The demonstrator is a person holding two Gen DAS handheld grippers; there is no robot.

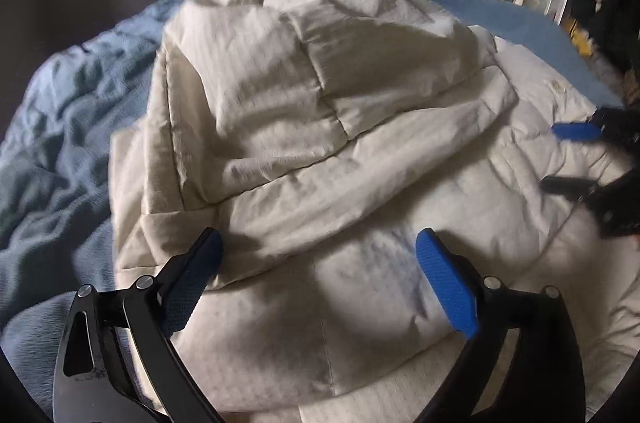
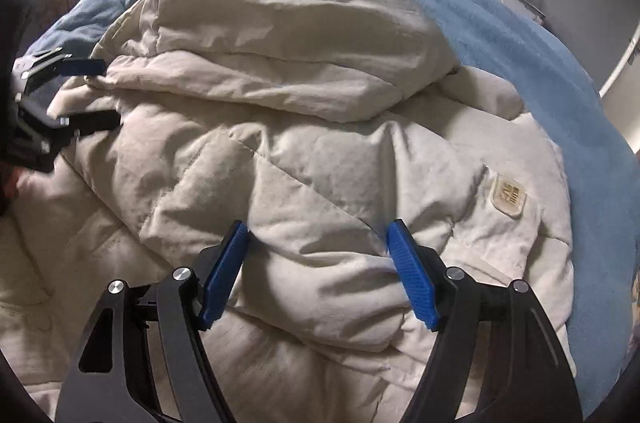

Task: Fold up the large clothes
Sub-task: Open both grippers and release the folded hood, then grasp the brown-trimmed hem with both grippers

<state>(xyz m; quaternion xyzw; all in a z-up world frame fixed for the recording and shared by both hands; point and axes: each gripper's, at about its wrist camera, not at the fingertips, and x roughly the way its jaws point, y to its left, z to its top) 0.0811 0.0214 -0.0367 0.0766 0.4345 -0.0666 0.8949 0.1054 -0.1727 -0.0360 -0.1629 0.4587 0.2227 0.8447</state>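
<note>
Puffer jacket [image 2: 304, 159], cream-white and quilted, lies in a bulky heap on a bed covered with a blue blanket [image 2: 512, 35]. One padded section, perhaps the hood or a sleeve, is turned over on top of the body of the jacket. A small rubber logo patch [image 2: 509, 198] shows on the side near the blanket.

The left claw [image 1: 319, 255] is spread wide and hangs over the near part of the jacket; nothing is between its blue pads. The right claw [image 2: 318, 243] is also spread, with a puff of the fabric bulging up between its fingers, but the pads do not seem to press it, so I judge that it grips nothing yet.

My judgement is that the folding is at an early or middle step: one part is already laid over, and both claws are between grasps. The next move probably calls for finding a true edge or hem on each side, pinching through the thick filling firmly, and lifting both sides together so that the slippery padding does not slide back.

Much is hard to read. The left wrist view is blurred by motion. The near hem runs out of both pictures, the sleeves cannot be told apart from the folds, and whether the zip side is up I cannot say.
</note>
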